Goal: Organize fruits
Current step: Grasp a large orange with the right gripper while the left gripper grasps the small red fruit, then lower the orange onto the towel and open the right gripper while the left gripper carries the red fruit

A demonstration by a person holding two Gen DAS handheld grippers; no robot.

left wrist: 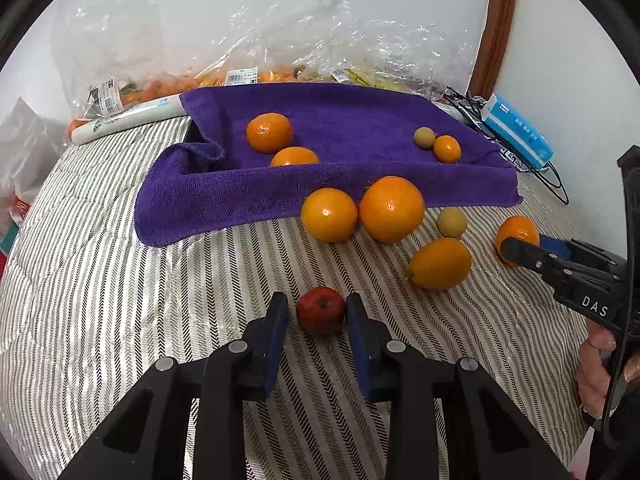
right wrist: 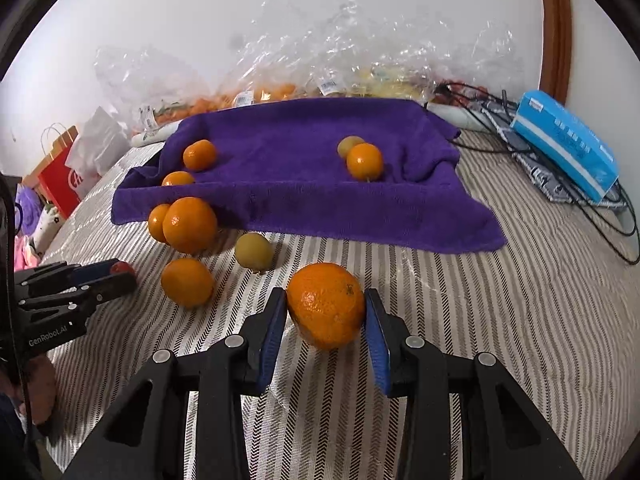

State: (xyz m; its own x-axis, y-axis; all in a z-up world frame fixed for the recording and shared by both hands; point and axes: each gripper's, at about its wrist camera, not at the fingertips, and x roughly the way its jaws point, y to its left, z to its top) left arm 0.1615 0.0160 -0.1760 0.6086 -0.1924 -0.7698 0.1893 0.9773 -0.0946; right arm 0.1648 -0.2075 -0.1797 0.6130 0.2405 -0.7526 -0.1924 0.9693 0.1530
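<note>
Purple towel at the bed's far edge, fruit scattered on the striped cover before it.
The left tongs [left wrist: 318, 314] have closed nearly onto a small red fruit [left wrist: 321, 309] lying straight ahead between the pads. The right tongs [right wrist: 326, 320] clamp a mandarin [right wrist: 326, 306], nearer the bed's right edge.

Both angled downward, the left gripper [left wrist: 318, 312] and right gripper [right wrist: 326, 312] each clamp a fruit.
</note>
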